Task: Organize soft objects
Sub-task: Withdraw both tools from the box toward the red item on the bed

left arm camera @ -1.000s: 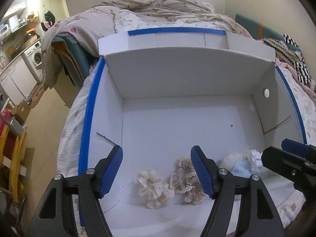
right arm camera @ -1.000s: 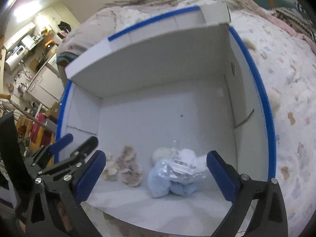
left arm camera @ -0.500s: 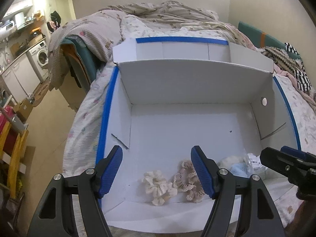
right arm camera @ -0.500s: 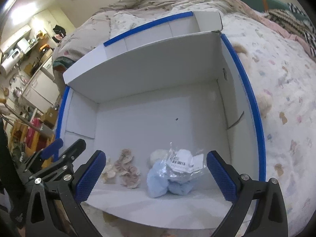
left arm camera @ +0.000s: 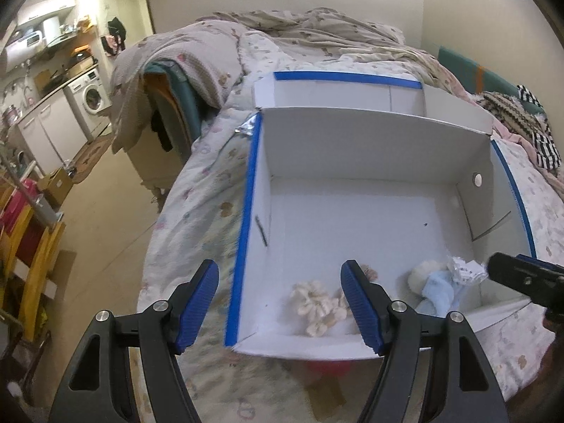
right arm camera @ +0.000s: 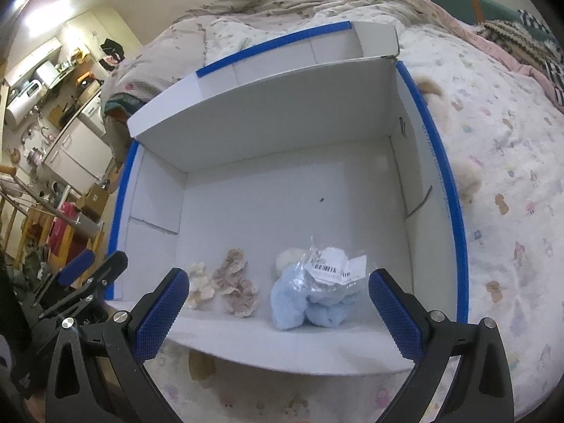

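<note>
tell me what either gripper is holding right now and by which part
Nothing is held. The left gripper and right gripper both stand open and empty above the white box; the scrunchies and blue plush lie inside it.

Two scrunchies point(right arm camera: 225, 283) and blue plush point(right arm camera: 310, 303) in box point(right arm camera: 282, 190).

The box point(right arm camera: 282, 112) looks like matt white cardboard, smooth inside, its rims edged with glossy blue tape point(right arm camera: 447, 162). Inside it lie a cream scrunchie point(left arm camera: 315, 301) and a pinkish scrunchie point(right arm camera: 236, 282), both of ruffled cloth, and a fluffy pale-blue soft toy point(right arm camera: 306, 303) partly wrapped in crinkled clear plastic with a paper label point(right arm camera: 335, 264). The bed point(right arm camera: 511, 176) is covered with soft printed cloth. The fingers point(right arm camera: 160, 313) carry blue pads with a rough, knurled face on matt black plastic arms held by shiny metal screws point(right arm camera: 120, 316).
</note>
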Motion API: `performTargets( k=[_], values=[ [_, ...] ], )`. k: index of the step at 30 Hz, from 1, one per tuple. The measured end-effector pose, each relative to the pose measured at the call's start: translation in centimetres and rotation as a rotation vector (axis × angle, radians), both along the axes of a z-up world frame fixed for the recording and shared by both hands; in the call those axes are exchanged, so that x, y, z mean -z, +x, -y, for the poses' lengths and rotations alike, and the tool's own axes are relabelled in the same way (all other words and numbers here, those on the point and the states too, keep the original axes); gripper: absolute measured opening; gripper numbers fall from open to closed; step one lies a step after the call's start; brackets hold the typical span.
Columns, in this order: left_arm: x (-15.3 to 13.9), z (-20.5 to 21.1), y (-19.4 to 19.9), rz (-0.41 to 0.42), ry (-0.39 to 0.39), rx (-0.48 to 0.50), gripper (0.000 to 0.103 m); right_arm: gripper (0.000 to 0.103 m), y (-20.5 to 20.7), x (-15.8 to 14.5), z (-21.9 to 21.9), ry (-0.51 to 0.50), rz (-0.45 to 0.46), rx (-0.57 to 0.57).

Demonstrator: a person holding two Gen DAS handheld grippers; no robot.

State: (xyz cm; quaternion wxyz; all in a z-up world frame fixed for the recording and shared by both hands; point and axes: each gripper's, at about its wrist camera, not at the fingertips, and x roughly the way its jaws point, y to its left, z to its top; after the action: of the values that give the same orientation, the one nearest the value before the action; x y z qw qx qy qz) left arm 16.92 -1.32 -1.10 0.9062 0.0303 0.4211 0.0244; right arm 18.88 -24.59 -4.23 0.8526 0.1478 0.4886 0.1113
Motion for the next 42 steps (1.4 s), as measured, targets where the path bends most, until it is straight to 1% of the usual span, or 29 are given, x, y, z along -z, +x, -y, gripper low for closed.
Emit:
performTargets(
  k=[8,15,18,21,23,28,30,31,33,35,37,39,40,41,42],
  values=[
    [0.2,-1.2,-2.0,-0.014,-0.008,-0.008,0.069,0.103,-2.7,-0.6,0.4,0.018,0.013,-0.024],
    [1.0,-2.3,-3.7,-0.045,-0.001,-0.008,0.069,0.103,-5.5,0.3,0.7,0.001,-0.013,-0.034],
    [1.5,-3.0,-4.2,-0.073,-0.023,-0.023,0.069,0.103,-6.3,1.1,1.0,-0.001,-0.033,-0.021],
    [2.4,-3.6,-4.6,-0.121,-0.029,-0.051,0.069,0.103,-6.6,2.1,1.3,0.006,-0.07,0.003],
    [3.2,-4.0,-4.5,-0.161,-0.037,-0.069,0.069,0.103,-6.9,3.2,1.6,0.001,-0.113,0.036],
    [4.9,-5.8,-3.8,-0.231,-0.139,-0.108,0.069,0.103,-7.2,6.7,2.7,0.008,-0.224,0.118],
    [5.6,-6.2,-3.5,-0.266,-0.156,-0.12,0.068,0.103,-7.1,7.5,2.9,0.005,-0.251,0.135],
    [6.1,-6.2,-3.3,-0.286,-0.17,-0.117,0.066,0.103,-6.9,7.6,2.9,0.008,-0.253,0.135],
    [6.9,-5.8,-3.2,-0.323,-0.193,-0.101,0.066,0.103,-6.8,7.4,2.8,0.011,-0.238,0.133],
    [7.9,-4.7,-3.0,-0.373,-0.22,-0.056,0.066,0.103,-6.7,7.5,2.7,0.005,-0.237,0.134],
    [8.8,-3.2,-3.1,-0.415,-0.221,-0.017,0.066,0.103,-6.5,7.8,2.5,0.003,-0.248,0.131],
    [9.5,-1.8,-3.1,-0.435,-0.21,0.01,0.065,0.103,-6.4,8.0,2.4,-0.003,-0.251,0.127],
    [9.8,-1.1,-3.1,-0.443,-0.206,0.023,0.061,0.103,-6.4,7.9,2.4,-0.006,-0.25,0.127],
    [10.1,-0.8,-3.0,-0.451,-0.205,0.031,0.052,0.103,-6.4,7.7,2.4,-0.006,-0.246,0.129],
    [10.5,-0.3,-2.9,-0.469,-0.202,0.04,0.047,0.103,-6.4,7.6,2.6,-0.002,-0.238,0.13]
  ],
)
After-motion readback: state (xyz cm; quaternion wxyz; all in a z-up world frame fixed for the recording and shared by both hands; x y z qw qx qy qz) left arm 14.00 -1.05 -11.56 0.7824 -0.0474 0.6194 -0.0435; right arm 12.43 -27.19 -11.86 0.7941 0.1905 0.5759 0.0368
